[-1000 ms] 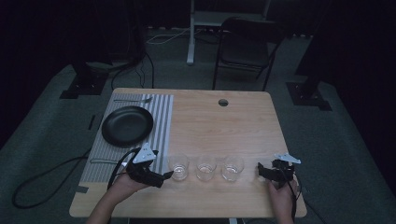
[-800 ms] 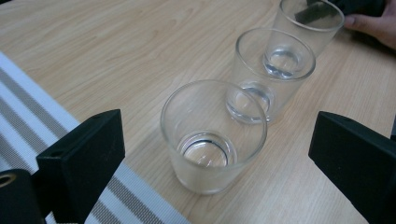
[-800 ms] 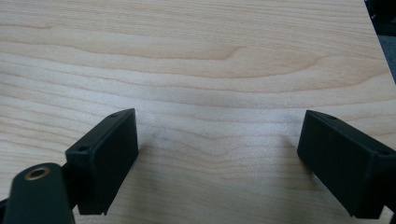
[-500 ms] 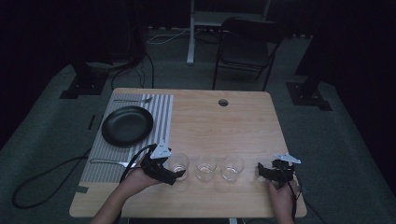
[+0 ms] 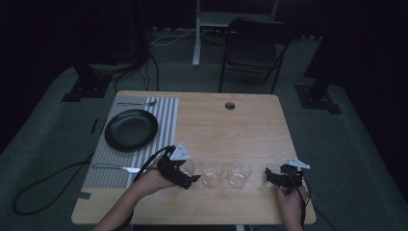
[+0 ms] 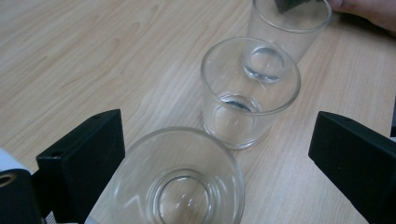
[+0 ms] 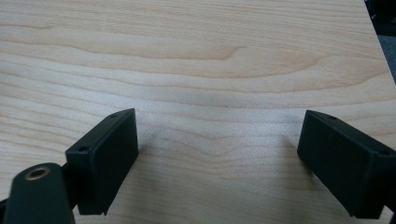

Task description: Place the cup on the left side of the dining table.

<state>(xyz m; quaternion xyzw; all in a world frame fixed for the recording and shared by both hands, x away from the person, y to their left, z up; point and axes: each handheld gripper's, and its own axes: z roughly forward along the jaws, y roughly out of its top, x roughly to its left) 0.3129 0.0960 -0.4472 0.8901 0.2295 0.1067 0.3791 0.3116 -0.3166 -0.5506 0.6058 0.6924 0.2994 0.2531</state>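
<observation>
left tool [image 5: 188,174] at nearest glass [image 5: 185,167], two glasses [image 5: 212,172] beside

**A dim recording studio or lab, set up as a mock dining spot**

A light wooden table [image 5: 240,125] stands alone on grey carpet, with darkness all around. Black stand bases [image 5: 79,89] sit on the floor at either side, and loose cables [image 5: 43,185] trail across the carpet (some run toward a white desk leg at the back). A black folding chair [image 5: 252,48] waits behind the table. On the tabletop lies a striped placemat [image 5: 159,130] with a black plate [image 5: 131,129] and cutlery, staged rather than homely.
</observation>
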